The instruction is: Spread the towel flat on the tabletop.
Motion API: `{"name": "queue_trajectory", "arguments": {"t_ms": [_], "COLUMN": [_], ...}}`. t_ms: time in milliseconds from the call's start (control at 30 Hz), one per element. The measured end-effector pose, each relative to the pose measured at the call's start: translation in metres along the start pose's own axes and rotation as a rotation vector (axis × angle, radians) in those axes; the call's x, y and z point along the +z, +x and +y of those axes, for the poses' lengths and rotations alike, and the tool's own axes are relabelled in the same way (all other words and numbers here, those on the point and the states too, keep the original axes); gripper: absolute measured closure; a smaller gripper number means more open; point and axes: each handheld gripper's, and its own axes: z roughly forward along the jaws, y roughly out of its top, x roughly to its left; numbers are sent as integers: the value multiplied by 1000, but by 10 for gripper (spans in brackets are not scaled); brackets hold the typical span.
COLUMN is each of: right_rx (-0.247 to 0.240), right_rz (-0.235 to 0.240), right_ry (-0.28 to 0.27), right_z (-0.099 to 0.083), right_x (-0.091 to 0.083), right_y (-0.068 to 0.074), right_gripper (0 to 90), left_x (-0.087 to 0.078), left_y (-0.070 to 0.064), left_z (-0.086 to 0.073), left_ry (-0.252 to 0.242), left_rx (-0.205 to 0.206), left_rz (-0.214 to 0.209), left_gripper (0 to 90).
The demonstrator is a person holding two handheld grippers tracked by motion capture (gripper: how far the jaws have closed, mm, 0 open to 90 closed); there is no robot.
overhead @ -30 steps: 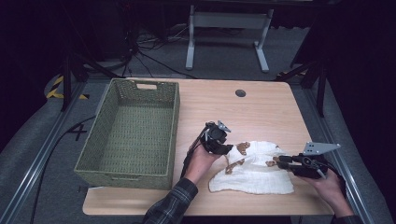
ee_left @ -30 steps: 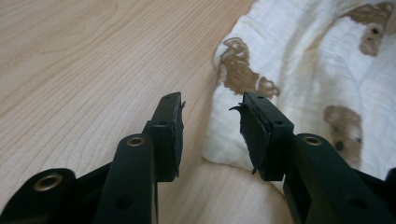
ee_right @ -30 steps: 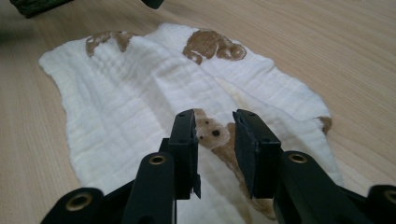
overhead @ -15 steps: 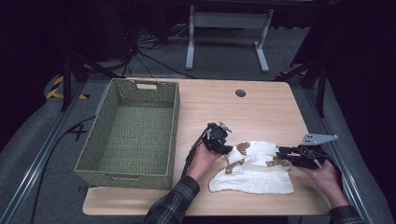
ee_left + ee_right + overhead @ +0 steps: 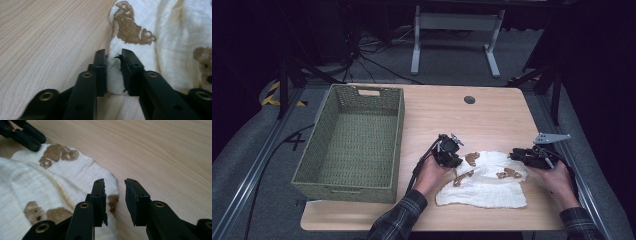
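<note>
My left gripper [image 5: 113, 58] is clamped on the cloth [image 5: 488, 180] at its far-left corner; my right gripper [image 5: 114, 185], jaws apart, straddles its far-right corner, near the table's [image 5: 492, 115] right edge.

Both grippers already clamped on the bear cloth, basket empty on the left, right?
Not quite. The left gripper pinches the cloth's edge, but in the right gripper view the right gripper is open, its jaws astride the cloth's corner, not clamped. The basket looks empty, on the left.

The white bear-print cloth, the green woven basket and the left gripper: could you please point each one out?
White bear-print cloth [image 5: 489, 187]: high view, plain middle area.
Green woven basket [image 5: 398, 131]: high view, right wall.
Left gripper [image 5: 113, 72]: left gripper view, between its fingers, on pinched cloth.
</note>
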Motion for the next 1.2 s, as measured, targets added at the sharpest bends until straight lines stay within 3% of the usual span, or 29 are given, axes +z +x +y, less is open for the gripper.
{"name": "queue_trajectory", "arguments": {"t_ms": [67, 300, 367, 400, 500, 633, 767, 933, 1033, 1200], "right_rx": [16, 19, 21, 10, -1, -30, -66, -113, -136, -180], "right_rz": [8, 30, 31, 23, 17, -8, -23, -20, 0, 57], "right_ry": [7, 65, 82, 93, 84, 22, -51, -102, -110, -68], "right_z": [-1, -4, -5, -6, -5, 1, 11, 18, 19, 5], "right_x": [4, 14, 18, 20, 18, 8, -6, -17, -21, -20], "right_y": [-3, 0, 0, 1, 2, 6, 19, 35, 48, 75], "right_gripper": [695, 708, 748, 808, 875, 885, 886, 886, 886, 886], "left_x": [-1, -12, -13, -15, -20, -33, -59, -76, -85, -94], "left_y": [-1, 0, -1, -1, -3, -2, -6, -14, -22, -41], "left_z": [0, 0, 1, 2, 2, 5, 10, 10, 8, -3], "left_ry": [-9, -44, -57, -64, -80, -128, -198, -231, -241, -232], "left_rx": [-5, -12, -9, -6, -2, 4, 17, 47, 62, 94], "left_rz": [-4, 0, -1, 1, 15, 44, 93, 129, 123, 88], "left_gripper": [857, 882, 884, 886, 887, 887, 887, 887, 887, 885]}}
